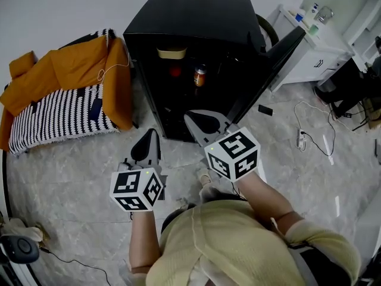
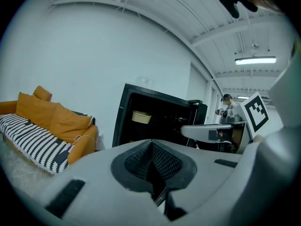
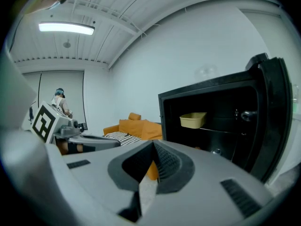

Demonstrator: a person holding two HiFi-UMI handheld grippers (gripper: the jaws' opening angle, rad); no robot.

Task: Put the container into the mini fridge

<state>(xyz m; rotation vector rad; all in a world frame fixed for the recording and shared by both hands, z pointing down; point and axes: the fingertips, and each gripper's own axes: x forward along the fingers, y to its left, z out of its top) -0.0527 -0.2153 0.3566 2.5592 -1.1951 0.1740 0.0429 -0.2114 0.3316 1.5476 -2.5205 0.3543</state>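
Pale marbled tile floor point(image 1: 71, 165), smooth and glossy, with thin cables point(image 1: 309, 124) loose at the right.

Orange fabric sofa point(image 1: 65, 70) at the left, soft and cushioned, draped with a black-and-white striped knit throw point(image 1: 53, 115).

Boxy black mini fridge point(image 1: 196, 16), matte top with rounded corners, just beside the sofa. Flat black door point(image 1: 280, 55) swung fully open to the right; dark interior exposed.

White cabinet point(image 1: 309, 46) beyond the open door, small items on top.

Left gripper point(image 1: 150, 139) and right gripper point(image 1: 193, 121) held level in front of the fridge opening, apart from it. Moulded grey plastic shells tapering to a point, each with a cube of square black-and-white markers at the rear. Black cross-hatched rubber pads in a V-shaped recess. Jaws of both closed tip to tip, nothing gripped.

Container point(image 1: 171, 53) on the upper wire shelf inside the fridge, left side: cream-coloured, shallow, rectangular, with a flared rim.

Cylindrical metal can point(image 1: 199, 75) upright on a lower level, right of the container.
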